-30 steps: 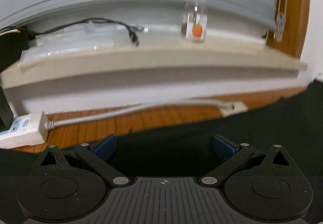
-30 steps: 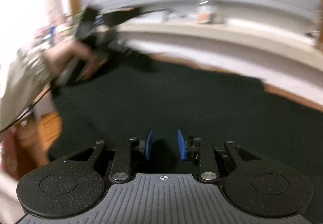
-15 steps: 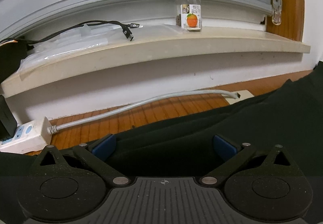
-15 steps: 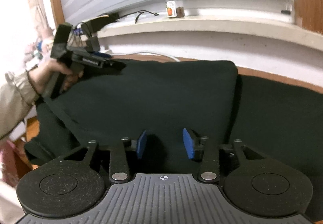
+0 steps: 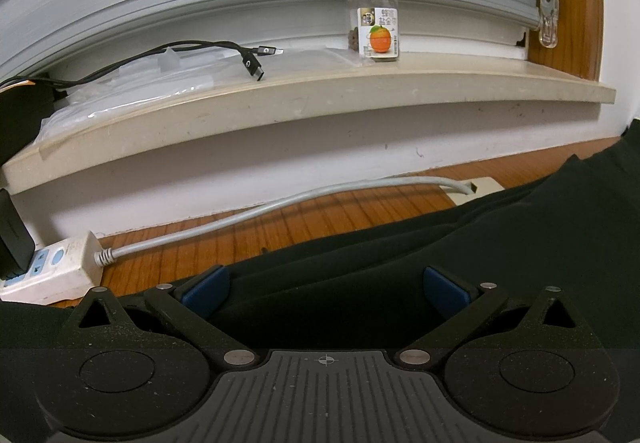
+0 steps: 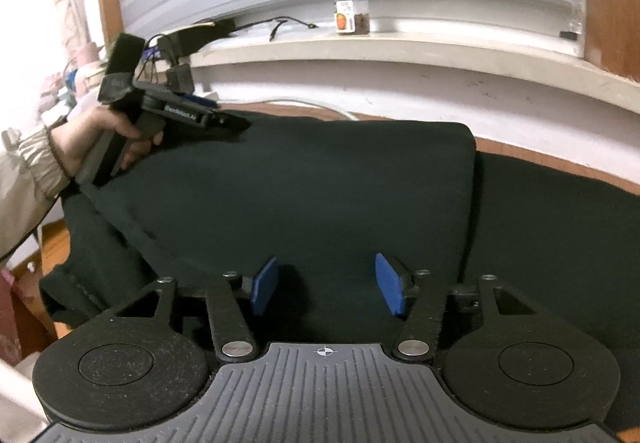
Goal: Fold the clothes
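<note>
One large dark green fabric garment (image 6: 320,183) lies spread over the wooden worktop (image 5: 320,215) below the window sill, a panel now folded across it with a straight vertical edge, where a second ago it was blurred in mid-swing. The right hand-held gripper (image 6: 326,285), clenched near the cloth then, is opening its jaws and pinching nothing, so I judge this fold laid down. The left hand-held gripper (image 5: 324,281) sits released at the garment's far edge, blue pads wide apart.
</note>
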`<state>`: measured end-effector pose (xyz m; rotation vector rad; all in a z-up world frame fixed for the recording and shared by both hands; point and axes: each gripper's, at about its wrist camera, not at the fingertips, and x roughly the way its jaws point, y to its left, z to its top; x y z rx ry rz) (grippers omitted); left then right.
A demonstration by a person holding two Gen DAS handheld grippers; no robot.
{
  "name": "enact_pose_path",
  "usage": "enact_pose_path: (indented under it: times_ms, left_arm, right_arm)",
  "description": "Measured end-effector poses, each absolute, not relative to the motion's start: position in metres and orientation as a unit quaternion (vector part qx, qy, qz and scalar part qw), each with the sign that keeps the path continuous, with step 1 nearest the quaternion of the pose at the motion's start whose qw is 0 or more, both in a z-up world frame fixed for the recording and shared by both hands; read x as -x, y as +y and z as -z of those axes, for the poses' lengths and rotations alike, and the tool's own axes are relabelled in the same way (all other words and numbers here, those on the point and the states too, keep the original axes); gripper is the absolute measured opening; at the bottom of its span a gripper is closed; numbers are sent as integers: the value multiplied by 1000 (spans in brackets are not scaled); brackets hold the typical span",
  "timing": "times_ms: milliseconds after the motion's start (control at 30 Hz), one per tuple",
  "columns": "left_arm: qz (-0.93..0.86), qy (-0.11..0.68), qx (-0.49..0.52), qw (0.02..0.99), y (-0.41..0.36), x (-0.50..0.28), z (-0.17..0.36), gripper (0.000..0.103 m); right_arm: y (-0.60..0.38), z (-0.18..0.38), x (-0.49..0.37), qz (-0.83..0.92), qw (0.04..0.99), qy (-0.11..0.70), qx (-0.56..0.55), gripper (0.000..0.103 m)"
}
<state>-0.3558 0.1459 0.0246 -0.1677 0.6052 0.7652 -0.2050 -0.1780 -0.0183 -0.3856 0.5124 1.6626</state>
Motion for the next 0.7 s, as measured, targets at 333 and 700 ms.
enact_pose_path:
  times_ms: [333,700]
  left_arm:
    - [-369,293,77,879,146,355,-24,103]
    - [-341,233,38,910,99,313,-58,103]
  right_arm:
    - [-178,17,212,-718,639,212,178,55]
    - [-185,17,202,-730,628,220,153,57]
